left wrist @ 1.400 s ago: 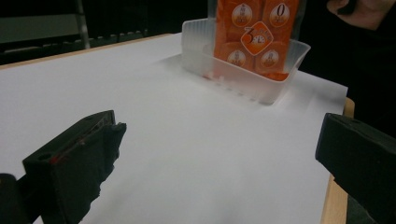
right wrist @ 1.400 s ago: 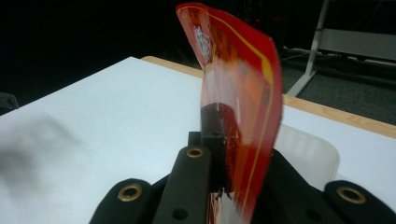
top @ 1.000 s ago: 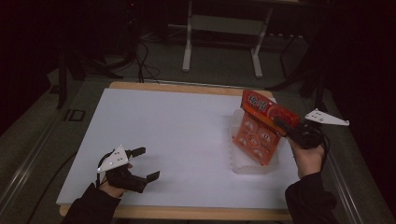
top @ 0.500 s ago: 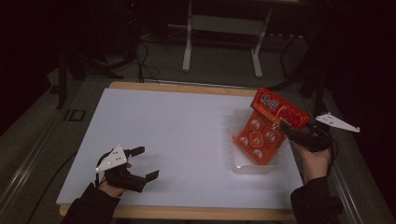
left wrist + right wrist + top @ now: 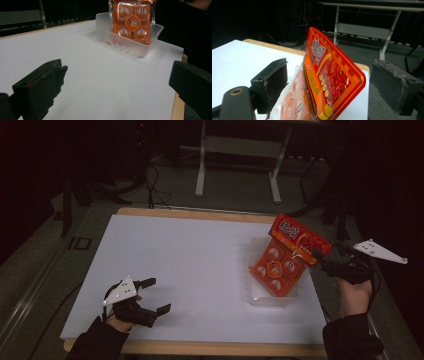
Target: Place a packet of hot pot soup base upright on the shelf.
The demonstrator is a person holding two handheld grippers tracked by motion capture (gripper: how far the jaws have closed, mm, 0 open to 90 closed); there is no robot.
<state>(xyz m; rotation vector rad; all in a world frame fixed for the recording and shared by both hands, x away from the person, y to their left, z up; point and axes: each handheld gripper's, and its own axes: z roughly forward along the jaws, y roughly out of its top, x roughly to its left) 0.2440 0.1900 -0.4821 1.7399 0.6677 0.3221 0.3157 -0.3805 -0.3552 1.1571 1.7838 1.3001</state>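
Dim room, dark surroundings; the white rectangular surface [image 5: 200,270] is the brightest area. The orange-red snack packet [image 5: 329,77] shows motion blur.

1. We see a glossy plastic snack packet [image 5: 329,82] between the right gripper's [image 5: 332,85] fingers [image 5: 270,82], whose black pads look rough and worn.
2. Below the packet is a translucent, smooth plastic tray [image 5: 150,32].
3. Under the left gripper's [image 5: 117,85] matt black fingers [image 5: 40,87] lies matt white paper [image 5: 105,82] on a wood-edged table [image 5: 200,214].
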